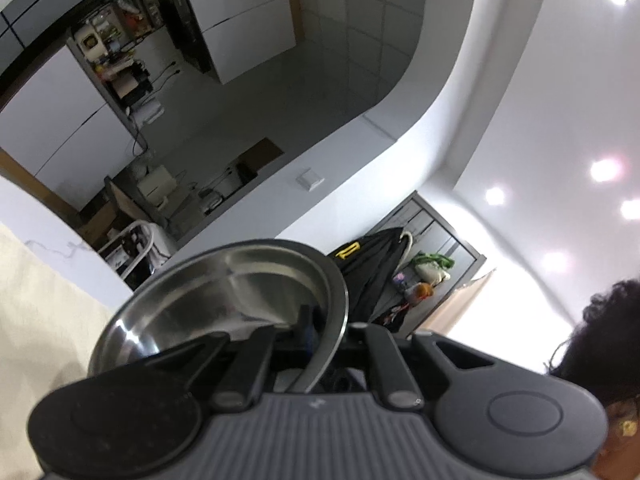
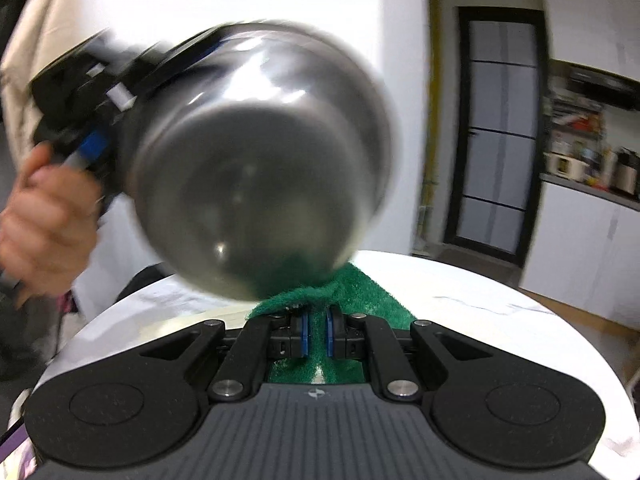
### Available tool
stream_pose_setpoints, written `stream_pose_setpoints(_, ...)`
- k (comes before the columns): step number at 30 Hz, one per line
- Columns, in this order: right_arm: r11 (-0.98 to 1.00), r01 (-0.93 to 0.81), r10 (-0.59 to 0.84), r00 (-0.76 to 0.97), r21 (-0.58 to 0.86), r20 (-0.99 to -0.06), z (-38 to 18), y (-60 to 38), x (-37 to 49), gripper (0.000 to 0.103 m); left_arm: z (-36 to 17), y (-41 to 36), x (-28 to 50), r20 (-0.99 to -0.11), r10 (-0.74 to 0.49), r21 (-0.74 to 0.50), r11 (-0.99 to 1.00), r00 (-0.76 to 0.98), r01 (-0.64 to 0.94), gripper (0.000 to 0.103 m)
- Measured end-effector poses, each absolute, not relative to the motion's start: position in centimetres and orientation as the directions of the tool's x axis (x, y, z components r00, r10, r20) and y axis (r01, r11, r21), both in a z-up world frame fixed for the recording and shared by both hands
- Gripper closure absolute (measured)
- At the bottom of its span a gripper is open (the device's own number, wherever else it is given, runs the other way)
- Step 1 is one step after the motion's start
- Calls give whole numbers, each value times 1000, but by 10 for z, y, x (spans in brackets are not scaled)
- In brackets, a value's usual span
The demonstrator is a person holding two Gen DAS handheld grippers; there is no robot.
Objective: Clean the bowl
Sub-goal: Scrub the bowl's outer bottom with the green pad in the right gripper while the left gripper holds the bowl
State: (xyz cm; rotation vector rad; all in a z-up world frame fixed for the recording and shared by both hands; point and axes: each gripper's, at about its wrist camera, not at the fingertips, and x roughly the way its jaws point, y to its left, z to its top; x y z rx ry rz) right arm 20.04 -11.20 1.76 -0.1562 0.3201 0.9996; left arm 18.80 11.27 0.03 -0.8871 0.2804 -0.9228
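Observation:
A stainless steel bowl (image 1: 224, 300) is held up in the air by my left gripper (image 1: 320, 344), which is shut on its rim; I look into its shiny inside. In the right wrist view the same bowl (image 2: 256, 168) shows its blurred outer bottom, with the left gripper (image 2: 100, 120) and the person's hand at the left. My right gripper (image 2: 316, 336) is shut on a green scouring pad (image 2: 320, 300). The pad's top edge touches the bowl's lower outside.
A white marble-look round table (image 2: 500, 304) lies below the right gripper. A dark glass door (image 2: 500, 132) and kitchen counter with appliances (image 2: 592, 168) stand at the right. The left wrist view points up at ceiling lights (image 1: 604, 170) and the person's head (image 1: 600, 360).

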Motion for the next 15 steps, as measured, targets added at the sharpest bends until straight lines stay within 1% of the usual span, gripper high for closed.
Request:
stream_pose_setpoints(5,587,-809,785,556,40,-274,25,-126,208,93,1,113,188,111,-786,-761,326,608,561,97)
stream_pose_setpoints(7,598,-800,786,572,52,-233,31,-133,208,93,2,112,189,94,-785,-758,342,612,555,97)
stream_pose_setpoints(15,580,-810,814,571,85,-107,43,-152,204,93,-3,114,193,53,-770,-766,377,636,520,98)
